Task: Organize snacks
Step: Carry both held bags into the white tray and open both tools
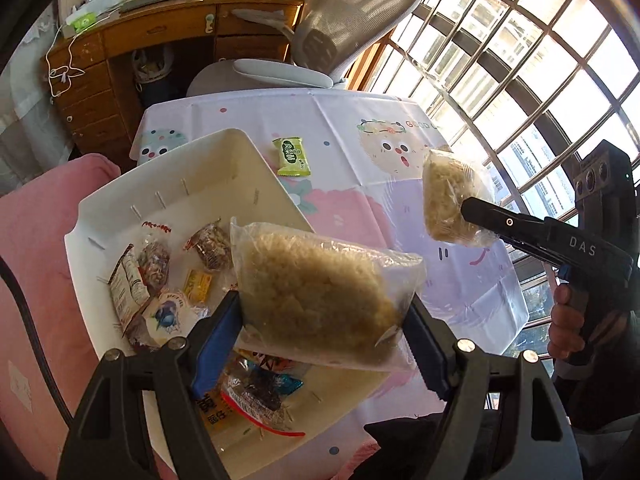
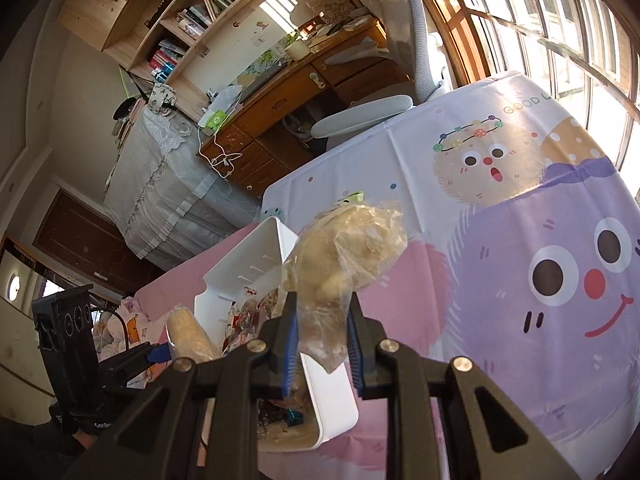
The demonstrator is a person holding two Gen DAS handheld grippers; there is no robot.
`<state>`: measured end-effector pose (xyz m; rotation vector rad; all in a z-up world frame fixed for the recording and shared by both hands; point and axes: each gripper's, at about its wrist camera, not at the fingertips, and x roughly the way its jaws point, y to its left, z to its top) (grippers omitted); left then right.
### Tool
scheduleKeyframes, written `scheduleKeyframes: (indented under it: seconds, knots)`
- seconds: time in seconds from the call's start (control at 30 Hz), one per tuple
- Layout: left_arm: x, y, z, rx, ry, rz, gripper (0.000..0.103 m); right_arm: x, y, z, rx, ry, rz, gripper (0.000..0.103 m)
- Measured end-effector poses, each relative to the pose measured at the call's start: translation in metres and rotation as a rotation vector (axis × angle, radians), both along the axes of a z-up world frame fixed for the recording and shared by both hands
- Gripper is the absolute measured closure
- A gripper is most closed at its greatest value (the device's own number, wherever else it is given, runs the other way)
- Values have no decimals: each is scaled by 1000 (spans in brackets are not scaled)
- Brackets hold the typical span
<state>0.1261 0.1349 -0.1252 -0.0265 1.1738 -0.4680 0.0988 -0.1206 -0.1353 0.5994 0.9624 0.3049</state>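
Observation:
My left gripper [image 1: 322, 304] is shut on a clear bag of beige crispy snack [image 1: 316, 280], the blue pads pressing its two sides. It hangs over a white bin [image 1: 168, 176] that holds several wrapped snacks. At the right, my right gripper [image 1: 466, 206] is shut on a second, similar clear bag [image 1: 450, 196] above the tablecloth. In the right wrist view, the right gripper [image 2: 322, 300] pinches that bag [image 2: 352, 248] by its lower edge, beside the bin [image 2: 256, 256]. The left gripper [image 2: 160, 354] and its bag [image 2: 188, 336] show at lower left. A green packet [image 1: 292, 157] lies on the cloth behind the bin.
A cartoon-print tablecloth [image 1: 360, 128] covers the table. A grey office chair [image 1: 352, 12] and a wooden desk [image 1: 160, 36] stand behind it. A barred window [image 1: 540, 60] runs along the right. Pink bedding [image 1: 36, 260] lies left of the bin.

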Motion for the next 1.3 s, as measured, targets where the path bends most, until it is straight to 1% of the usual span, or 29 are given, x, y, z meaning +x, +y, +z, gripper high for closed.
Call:
scheduleKeyframes:
  seconds: [0.23, 0.4, 0.47, 0.5, 0.53, 0.6, 0.63, 0.67, 0.77, 0.9, 1.07, 1.2, 1.3]
  knots:
    - [-23, 49, 0, -28, -4, 71, 26, -14, 57, 8, -1, -4, 103, 82]
    - [-30, 80, 0, -70, -9, 118, 25, -21, 89, 13, -22, -13, 166, 82]
    - [-29, 88, -4, -67, 6, 144, 23, -22, 98, 11, -22, 3, 180, 80]
    - [-28, 91, -6, -69, 14, 155, 18, -21, 101, 8, -30, 19, 175, 80]
    - [-27, 93, -8, -73, 20, 167, 12, -22, 103, 5, -40, 34, 167, 78]
    - [-28, 100, -12, -85, 29, 181, 11, -25, 104, -1, -44, 62, 156, 68]
    - [-29, 103, -13, -94, 37, 184, 11, -26, 104, -4, -44, 71, 151, 59]
    - [-31, 105, -15, -101, 48, 187, 11, -29, 104, -5, -50, 78, 144, 53]
    - [-35, 108, -18, -102, 66, 195, 11, -34, 102, -8, -68, 97, 128, 52]
    - [-39, 108, -17, -100, 66, 207, 11, -38, 99, -6, -91, 107, 116, 52]
    - [-44, 100, -19, -94, 96, 199, 9, -38, 93, -4, -110, 118, 117, 51]
    - [-48, 90, -19, -87, 93, 205, 9, -34, 86, -4, -125, 126, 119, 50]
    - [-50, 83, -19, -83, 89, 225, 9, -30, 78, -6, -129, 139, 129, 46]
